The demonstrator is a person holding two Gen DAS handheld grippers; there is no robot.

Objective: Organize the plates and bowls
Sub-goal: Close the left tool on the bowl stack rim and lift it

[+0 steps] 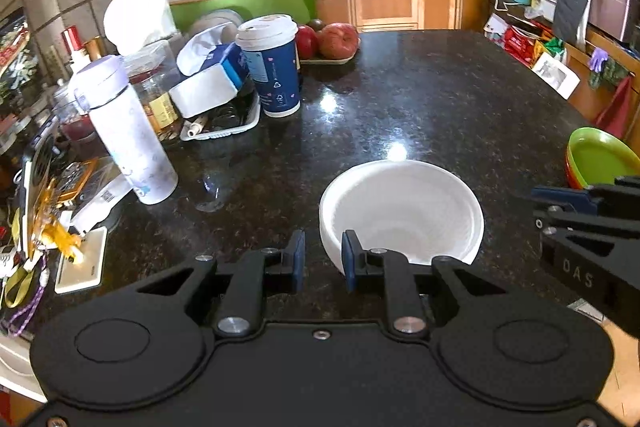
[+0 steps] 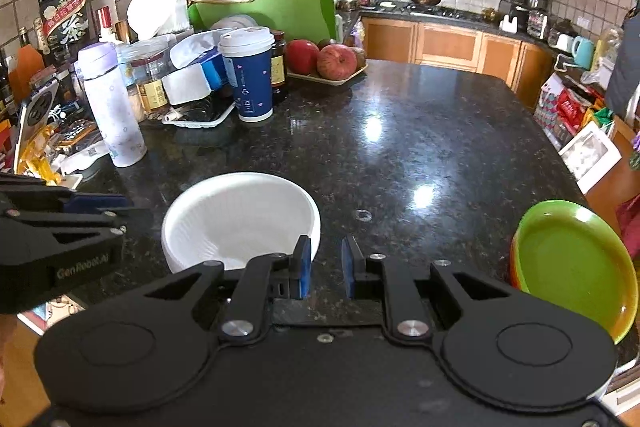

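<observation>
A white bowl [image 1: 404, 211] sits on the black granite counter [image 1: 420, 99] near the front edge; it also shows in the right wrist view [image 2: 236, 219]. My left gripper [image 1: 323, 259] is open and empty, its fingers straddling the bowl's near left rim. My right gripper [image 2: 325, 267] is open and empty, just right of the bowl. A stack of plates with a green plate [image 2: 576, 267] on top of an orange one sits at the counter's right front edge; it also shows in the left wrist view [image 1: 600, 159].
Clutter fills the counter's left side: a white bottle [image 1: 124, 131], a blue paper cup [image 1: 272, 63], a tissue box [image 1: 208, 83], jars and a tray of apples [image 1: 332, 43]. A green board [image 2: 276, 11] stands behind.
</observation>
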